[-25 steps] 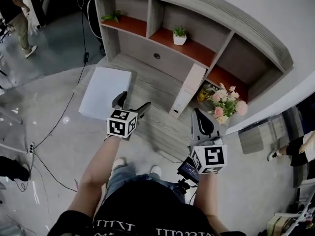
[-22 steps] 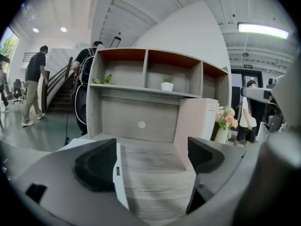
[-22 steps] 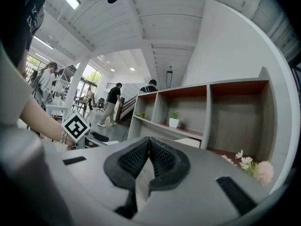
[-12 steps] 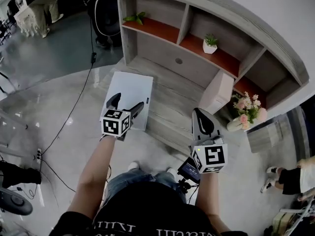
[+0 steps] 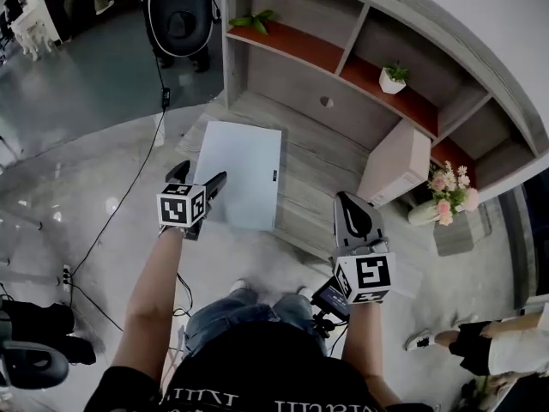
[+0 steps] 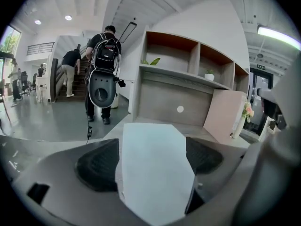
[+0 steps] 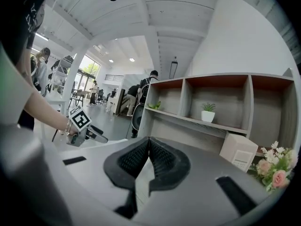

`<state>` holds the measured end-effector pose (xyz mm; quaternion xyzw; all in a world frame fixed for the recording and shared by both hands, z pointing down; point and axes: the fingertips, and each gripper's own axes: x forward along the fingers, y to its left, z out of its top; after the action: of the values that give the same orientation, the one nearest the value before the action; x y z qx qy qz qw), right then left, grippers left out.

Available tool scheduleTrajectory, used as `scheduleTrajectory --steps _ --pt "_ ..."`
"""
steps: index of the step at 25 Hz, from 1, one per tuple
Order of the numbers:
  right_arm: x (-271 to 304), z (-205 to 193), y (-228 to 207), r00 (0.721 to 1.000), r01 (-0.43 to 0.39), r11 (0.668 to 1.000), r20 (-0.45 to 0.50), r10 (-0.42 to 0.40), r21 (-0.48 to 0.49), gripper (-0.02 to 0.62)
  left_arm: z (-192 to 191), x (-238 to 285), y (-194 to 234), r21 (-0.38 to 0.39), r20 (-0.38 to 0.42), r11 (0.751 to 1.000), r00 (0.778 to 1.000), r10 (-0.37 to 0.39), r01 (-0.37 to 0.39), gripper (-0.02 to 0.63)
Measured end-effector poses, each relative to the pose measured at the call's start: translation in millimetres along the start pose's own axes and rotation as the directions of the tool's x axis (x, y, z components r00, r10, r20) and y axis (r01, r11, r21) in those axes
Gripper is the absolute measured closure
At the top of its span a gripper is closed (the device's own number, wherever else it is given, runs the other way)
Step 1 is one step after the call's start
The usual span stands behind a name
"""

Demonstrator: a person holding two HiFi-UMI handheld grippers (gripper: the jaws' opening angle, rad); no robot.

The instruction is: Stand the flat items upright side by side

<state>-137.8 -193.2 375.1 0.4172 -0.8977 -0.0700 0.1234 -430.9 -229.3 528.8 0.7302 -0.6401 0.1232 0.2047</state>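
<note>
White folder (image 5: pixel 238 174), flat on shelf base (image 5: pixel 322 166): we judge it light, stiff, slick; pinch near edge. Left claw (image 5: pixel 199 177) spread; right claw (image 5: pixel 346 200) pressed together, empty.

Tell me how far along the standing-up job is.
Done: one pinkish binder stands upright by the shelf. In hand: nothing; the left claw is open at the near edge of the white folder, the right claw shut and empty. Left: the folder lies flat on the wooden platform and must be stood beside the binder.
</note>
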Motion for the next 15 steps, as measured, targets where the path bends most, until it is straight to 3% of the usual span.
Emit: scheduleTrajectory --steps 7,12,15 --pt "24 -5 27 0.998 -0.027 0.999 -0.056 0.024 -0.044 0.580 -36 18 44 -0.021 -0.146 1.000 0.989 0.011 -0.014 0.156" --pt "32 -8 30 0.996 -0.023 0.999 -0.090 0.021 -0.023 0.580 -47 37 72 -0.140 -0.197 0.990 0.980 -0.010 -0.019 0.156" --pt "36 -16 34 0.992 -0.024 0.999 -0.123 0.020 -0.031 0.580 -60 46 83 -0.156 -0.246 0.987 0.969 -0.014 -0.026 0.156"
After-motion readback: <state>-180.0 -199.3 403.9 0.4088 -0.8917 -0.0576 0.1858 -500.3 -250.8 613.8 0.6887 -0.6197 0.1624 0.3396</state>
